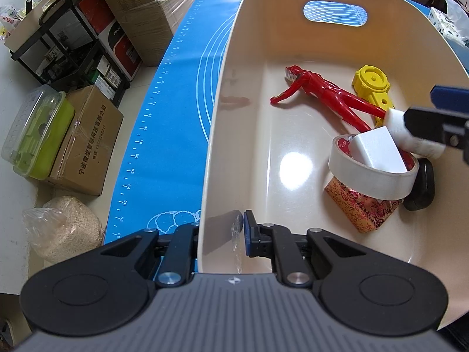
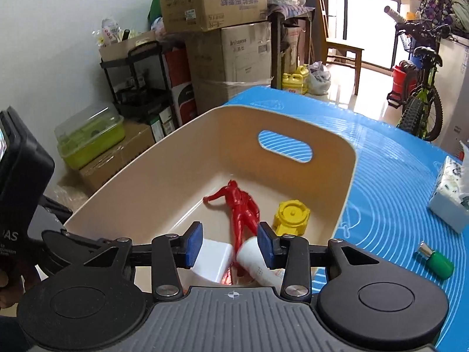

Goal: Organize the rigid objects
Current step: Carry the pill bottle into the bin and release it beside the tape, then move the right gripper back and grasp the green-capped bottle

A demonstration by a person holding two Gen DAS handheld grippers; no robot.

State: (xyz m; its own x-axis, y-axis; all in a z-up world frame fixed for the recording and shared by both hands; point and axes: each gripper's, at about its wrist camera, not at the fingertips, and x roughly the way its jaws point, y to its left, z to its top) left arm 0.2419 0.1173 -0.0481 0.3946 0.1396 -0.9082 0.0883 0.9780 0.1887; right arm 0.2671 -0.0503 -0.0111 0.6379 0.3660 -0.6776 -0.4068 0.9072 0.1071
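"On the blue mat, what is sitting there?" the desk is asking.

"A cream bin is standing on it, and the sorted things are lying inside, toward its right side: a red figure is stretching across the floor, a yellow part is resting against the right wall beyond it, and a tape roll is leaning on a patterned box with a white block sticking out of its ring."

"And the hands?"

"The left gripper is straddling the bin's near wall, one finger outside and one inside, jaws clamped on it. The right gripper is hanging over the near right corner with its jaws apart; a white tube is lying between them, against the right pad (the left pad is standing clear of it), with its far end over the figure's legs."

"Anything outside the bin?"

"A small green bottle and a tissue pack are lying on the mat, off to the right."
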